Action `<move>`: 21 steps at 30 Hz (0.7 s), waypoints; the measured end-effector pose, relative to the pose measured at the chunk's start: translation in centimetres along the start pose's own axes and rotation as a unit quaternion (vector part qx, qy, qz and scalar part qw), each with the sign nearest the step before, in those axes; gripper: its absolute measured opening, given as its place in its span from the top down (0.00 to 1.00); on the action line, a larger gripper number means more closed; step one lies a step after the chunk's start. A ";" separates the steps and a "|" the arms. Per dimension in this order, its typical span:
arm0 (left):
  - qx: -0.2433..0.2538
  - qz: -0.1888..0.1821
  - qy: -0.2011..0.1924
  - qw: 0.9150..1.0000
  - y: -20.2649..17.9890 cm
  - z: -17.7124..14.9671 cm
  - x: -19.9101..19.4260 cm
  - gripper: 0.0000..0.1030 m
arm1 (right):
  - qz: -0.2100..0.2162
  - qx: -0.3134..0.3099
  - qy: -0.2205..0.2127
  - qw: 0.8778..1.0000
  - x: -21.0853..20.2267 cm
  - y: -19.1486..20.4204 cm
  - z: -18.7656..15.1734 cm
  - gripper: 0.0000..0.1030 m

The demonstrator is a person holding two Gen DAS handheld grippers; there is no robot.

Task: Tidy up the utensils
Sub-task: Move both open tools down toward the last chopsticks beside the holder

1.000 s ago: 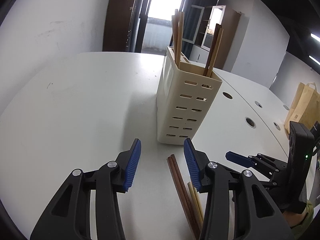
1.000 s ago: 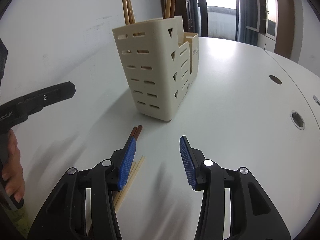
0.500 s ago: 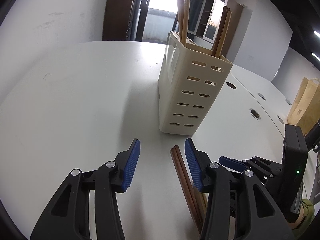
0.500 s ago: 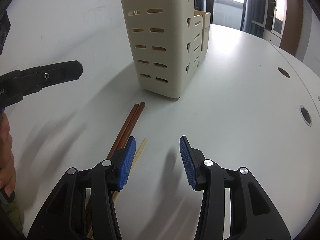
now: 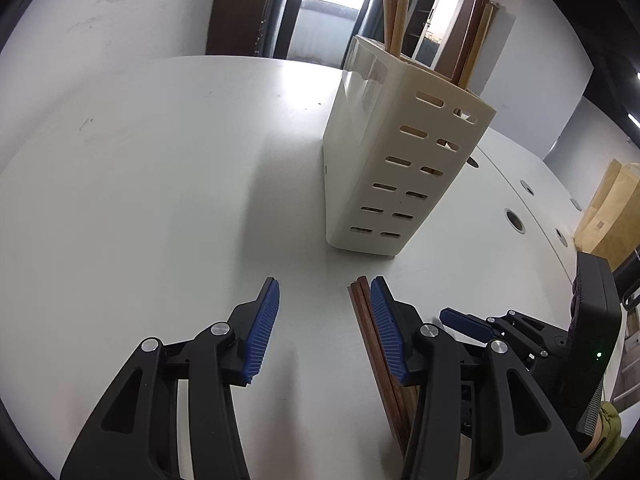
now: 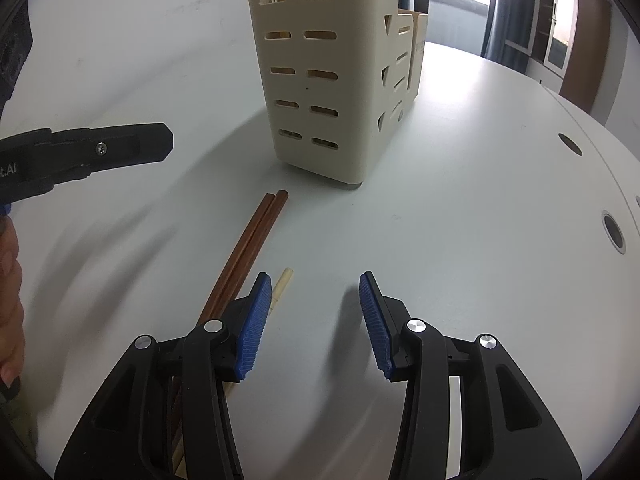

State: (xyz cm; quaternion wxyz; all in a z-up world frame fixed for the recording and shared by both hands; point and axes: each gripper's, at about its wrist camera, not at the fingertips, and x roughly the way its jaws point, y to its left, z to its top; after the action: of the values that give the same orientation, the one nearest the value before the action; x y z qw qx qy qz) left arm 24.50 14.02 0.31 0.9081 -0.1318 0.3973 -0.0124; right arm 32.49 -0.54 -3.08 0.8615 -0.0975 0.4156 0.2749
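A pair of dark brown chopsticks point(image 6: 256, 236) lies flat on the white tabletop point(image 6: 460, 240), tips pointing toward the cream slotted utensil holder point(image 6: 320, 80) and stopping just short of its base; a pale chopstick point(image 6: 282, 282) lies just beside them, mostly hidden under a finger. The holder stands upright in the tabletop's middle, well clear of the round cable holes point(image 6: 614, 232) toward the far edge, and it holds light wooden chopsticks point(image 5: 396, 4) in one compartment and darker ones point(image 5: 468, 52) in another. The left gripper point(image 5: 324, 320) is half open and holds nothing — its right pad rests just beside the brown pair. The right gripper point(image 6: 314, 320) is likewise half open and empty, its left finger over the pale stick. The other gripper's body shows the letters "t.AI" point(image 6: 8, 170).
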 end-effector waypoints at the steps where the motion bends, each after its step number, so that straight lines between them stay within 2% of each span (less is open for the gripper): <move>1: 0.001 0.000 0.002 1.000 0.0 0.0 0.1 0.53 | -0.001 0.000 0.000 1.000 0.0 0.1 0.0 0.56; 8: 0.005 0.004 0.013 1.000 -0.3 -0.1 1.3 0.53 | 0.008 0.007 0.001 1.000 -0.1 0.2 0.3 0.56; 21: 0.011 0.009 0.033 0.999 -1.1 -0.1 3.4 0.53 | -0.010 -0.009 0.008 1.000 0.3 -0.4 0.1 0.55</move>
State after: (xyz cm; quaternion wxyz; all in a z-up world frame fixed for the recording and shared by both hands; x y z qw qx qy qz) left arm 26.89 12.47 -1.89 0.8960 -0.1181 0.4279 -0.0130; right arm 32.88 -0.72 -3.29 0.8600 -0.1111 0.4191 0.2691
